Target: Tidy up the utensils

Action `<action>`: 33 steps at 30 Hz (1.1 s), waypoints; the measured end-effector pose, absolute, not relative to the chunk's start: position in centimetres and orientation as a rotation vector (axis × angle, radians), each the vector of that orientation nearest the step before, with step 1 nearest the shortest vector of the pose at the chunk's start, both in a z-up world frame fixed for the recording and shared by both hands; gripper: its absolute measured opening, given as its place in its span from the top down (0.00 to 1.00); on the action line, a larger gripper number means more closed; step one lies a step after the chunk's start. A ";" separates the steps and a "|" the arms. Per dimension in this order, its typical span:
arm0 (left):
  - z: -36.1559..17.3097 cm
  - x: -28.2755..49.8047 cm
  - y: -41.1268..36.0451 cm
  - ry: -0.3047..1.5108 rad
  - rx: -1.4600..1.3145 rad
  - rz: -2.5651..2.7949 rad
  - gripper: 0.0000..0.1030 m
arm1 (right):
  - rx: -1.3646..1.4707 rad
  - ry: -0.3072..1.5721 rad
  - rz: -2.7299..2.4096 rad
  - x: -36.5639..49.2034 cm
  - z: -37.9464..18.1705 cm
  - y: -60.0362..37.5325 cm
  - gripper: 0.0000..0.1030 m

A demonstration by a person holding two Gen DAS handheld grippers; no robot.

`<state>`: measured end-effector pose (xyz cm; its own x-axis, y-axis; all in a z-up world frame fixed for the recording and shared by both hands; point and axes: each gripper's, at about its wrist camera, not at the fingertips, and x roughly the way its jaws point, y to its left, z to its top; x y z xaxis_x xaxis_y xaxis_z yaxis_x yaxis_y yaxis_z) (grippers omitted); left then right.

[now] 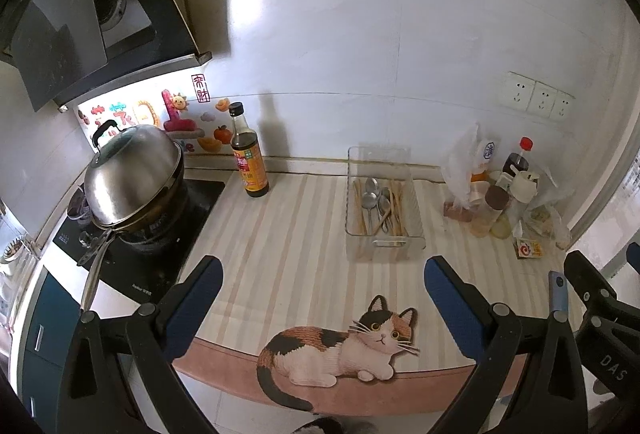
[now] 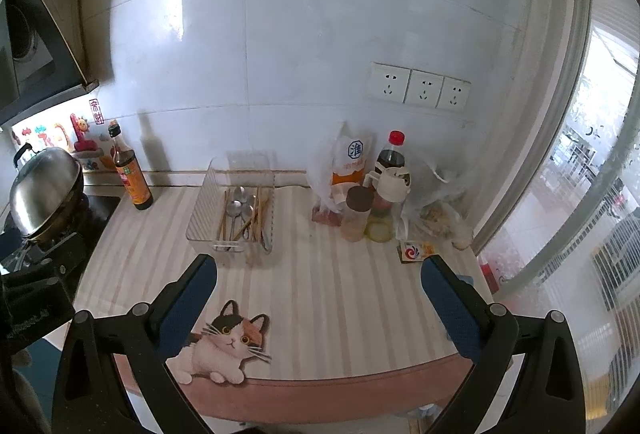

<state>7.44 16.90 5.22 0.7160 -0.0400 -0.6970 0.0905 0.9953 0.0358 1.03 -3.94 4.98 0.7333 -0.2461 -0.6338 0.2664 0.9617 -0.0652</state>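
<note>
On the striped mat (image 1: 280, 234), toward the wall, I see the clear plastic bin (image 1: 382, 206) that I take as my landmark; inside it lie the metal spoons (image 1: 376, 200) and wooden chopsticks (image 1: 396, 206), all pointing along the bin's length. I have the left gripper (image 1: 324, 304) hovering on the near side of the bin, above the mat's cat picture (image 1: 340, 348), jaws wide apart and holding nothing. The right gripper (image 2: 320, 300) also hangs on the near side of the bin and off to its right, jaws equally spread and empty. To the left of the bin stands a dark sauce bottle (image 1: 246, 154), and further left a steel-lidded pot (image 1: 134, 182) sits on the black cooktop (image 1: 160, 258). To the right of the bin I see a cluster of jars, bags and a red-capped bottle (image 2: 392, 154) against the wall, below three white sockets (image 2: 420, 88).
</note>
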 end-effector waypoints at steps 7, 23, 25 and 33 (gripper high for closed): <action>5.3 7.7 16.8 0.763 0.078 -0.068 0.00 | 0.028 0.697 -0.275 1.4 5.0 -4.0 0.00; 5.2 8.0 17.0 0.767 0.072 -0.064 0.00 | 0.038 0.705 -0.251 2.4 5.0 -3.6 0.00; 5.2 8.0 17.0 0.766 0.075 -0.061 0.00 | 0.029 0.710 -0.251 2.7 4.9 -3.5 0.00; 5.1 8.1 17.1 0.768 0.075 -0.059 0.00 | 0.033 0.714 -0.254 2.9 4.8 -3.3 0.00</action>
<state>8.09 17.06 5.11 0.7181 -0.0257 -0.6955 0.0804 0.9957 0.0462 2.89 -3.29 4.80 0.7261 -0.2195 -0.6517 0.2418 0.9687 -0.0569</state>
